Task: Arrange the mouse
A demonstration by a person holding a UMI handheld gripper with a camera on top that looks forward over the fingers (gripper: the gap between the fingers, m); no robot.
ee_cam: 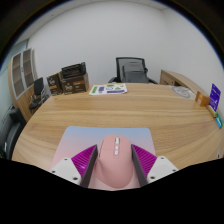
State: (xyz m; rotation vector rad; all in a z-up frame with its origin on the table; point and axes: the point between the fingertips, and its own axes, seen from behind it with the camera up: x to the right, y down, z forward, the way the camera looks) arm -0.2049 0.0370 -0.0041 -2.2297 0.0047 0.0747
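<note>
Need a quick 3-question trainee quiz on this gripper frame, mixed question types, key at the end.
1. True or false: the pink mouse lies between the fingers of the gripper.
2. What does the mouse rest on? A) bare wooden table B) grey mouse pad C) the black office chair
3. Fill in: beyond the mouse pad, at the table's far edge, lies a green and white ____.

Key: 1 true; 2 B; 3 leaflet. Whether the pads press on the mouse cannot be told.
</note>
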